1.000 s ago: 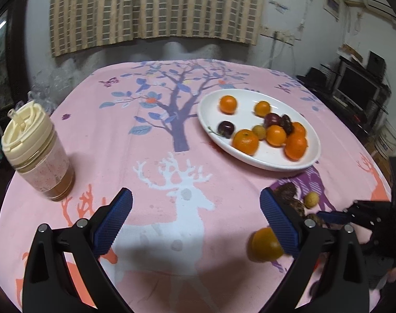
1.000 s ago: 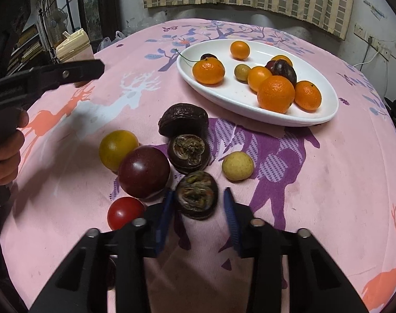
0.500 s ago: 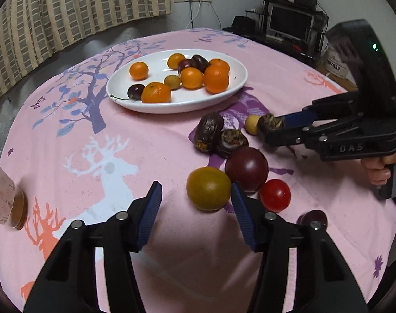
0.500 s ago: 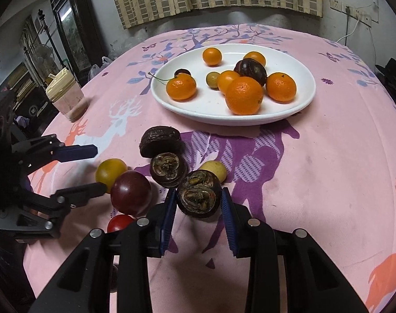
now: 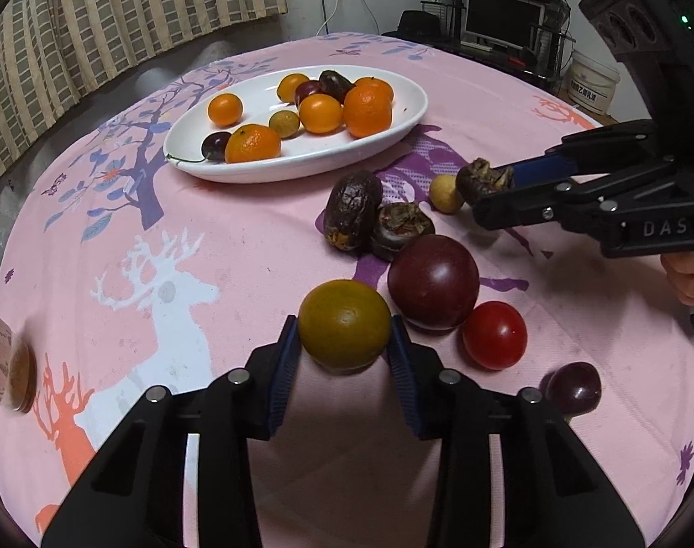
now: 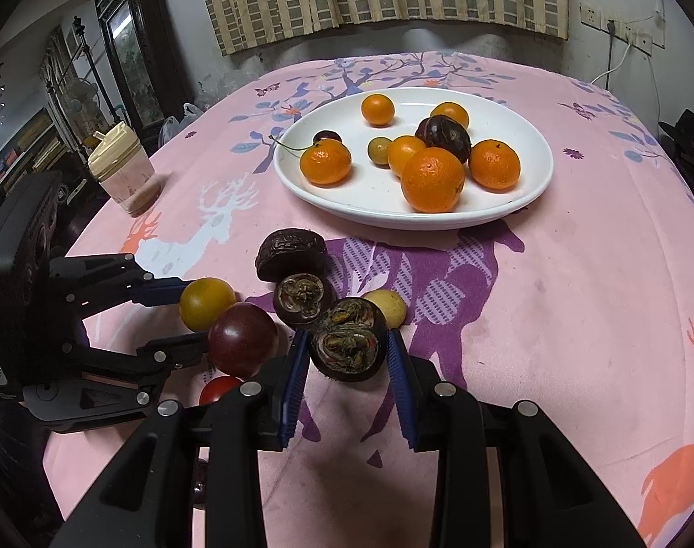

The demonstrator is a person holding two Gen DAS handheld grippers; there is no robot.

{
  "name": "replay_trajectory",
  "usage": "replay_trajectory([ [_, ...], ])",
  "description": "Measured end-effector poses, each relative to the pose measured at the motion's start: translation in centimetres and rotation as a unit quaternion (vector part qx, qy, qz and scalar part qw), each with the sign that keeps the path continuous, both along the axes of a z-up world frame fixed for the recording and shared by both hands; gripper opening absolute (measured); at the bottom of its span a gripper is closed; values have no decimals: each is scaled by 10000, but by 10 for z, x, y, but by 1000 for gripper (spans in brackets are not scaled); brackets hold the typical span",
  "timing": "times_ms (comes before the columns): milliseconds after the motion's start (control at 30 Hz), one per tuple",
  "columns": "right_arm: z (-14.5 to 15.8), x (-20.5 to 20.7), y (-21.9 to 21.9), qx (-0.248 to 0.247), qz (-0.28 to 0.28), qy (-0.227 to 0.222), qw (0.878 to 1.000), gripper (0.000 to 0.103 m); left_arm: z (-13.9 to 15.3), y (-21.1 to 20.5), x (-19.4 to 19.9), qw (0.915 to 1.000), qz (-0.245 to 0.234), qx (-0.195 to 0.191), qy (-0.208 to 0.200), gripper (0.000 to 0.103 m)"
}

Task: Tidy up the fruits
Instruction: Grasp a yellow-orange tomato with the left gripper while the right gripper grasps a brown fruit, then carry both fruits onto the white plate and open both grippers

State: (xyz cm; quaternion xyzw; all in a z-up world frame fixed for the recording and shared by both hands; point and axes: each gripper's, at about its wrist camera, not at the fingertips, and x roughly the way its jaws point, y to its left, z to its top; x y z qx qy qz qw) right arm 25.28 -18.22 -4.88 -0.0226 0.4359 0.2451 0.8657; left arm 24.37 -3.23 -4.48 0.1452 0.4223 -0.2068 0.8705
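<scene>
Cup (image 5: pixel 2 365) cut by left edge

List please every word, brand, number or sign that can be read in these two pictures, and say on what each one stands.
"DAS": on the black body of the right gripper, seen from the left wrist; anything after the S is cut off by the picture's edge.
White bucket by the wall: dark printed lines, too small and blurred to read.
Nothing else readable in either view.

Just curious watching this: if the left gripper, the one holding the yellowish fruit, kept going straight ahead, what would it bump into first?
Probably the white plate. The left gripper, shut on the yellowish fruit, points across bare pink tablecloth toward it, passing left of the wrinkled dark fruit. Depth is unclear.
</scene>
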Motion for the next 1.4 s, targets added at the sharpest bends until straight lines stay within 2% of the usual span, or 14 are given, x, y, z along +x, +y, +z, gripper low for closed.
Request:
replay_trajectory([
  [133, 2, -1, 0, 45, 39, -31, 10000, 35, 10, 7, 3, 9997, 188, -148, -89, 38],
  [300, 23, 13, -6, 318, -196, -682, 9970, 35, 53, 21, 30, 9913, 636, -1104, -336, 38],
  [400, 31, 39, -12, 519, -564, -859, 9933, 35, 70, 16, 66, 9853, 953, -1331, -488, 38],
  [500, 32, 68, -5, 313, -716, -1051, 9914, 35, 73, 8, 102, 9817, 1190, -1418, -456, 38],
  [633, 28, 93, 4, 372, -699, -1092, 9909, 35, 64, 1, 144, 9789, 1565, -1278, -299, 39],
  [667, 28, 97, 6, 375, -695, -1118, 9906, 45, 62, 2, 149, 9772, 1651, -1310, -235, 43],
  [700, 28, 97, 5, 374, -688, -1099, 9909, 60, 62, 5, 150, 9755, 1715, -1361, -215, 62],
  [733, 29, 96, 4, 406, -682, -1081, 9910, 61, 66, 8, 146, 9738, 1763, -1406, -304, 80],
  [833, 37, 85, 1, 563, -583, -1009, 9916, 61, 86, 15, 126, 9699, 1922, -1222, -859, 93],
  [1000, 42, 45, 16, 362, -251, -850, 9954, 61, 104, 26, 85, 9643, 2227, -716, -1241, 98],
  [1067, 39, 28, 25, 271, -123, -750, 9967, 62, 96, 36, 67, 9625, 2281, -611, -1339, 98],
  [1167, 27, 10, 36, 227, 60, -453, 9987, 62, 74, 53, 45, 9582, 2549, -436, -1223, 98],
  [1267, 10, -3, 50, -21, 235, -168, 9996, 62, 60, 70, 38, 9520, 2859, -500, -972, 98],
  [1400, -2, -14, 62, -360, 358, -116, 9986, 62, 60, 88, 36, 9420, 3112, -918, -857, 98],
])
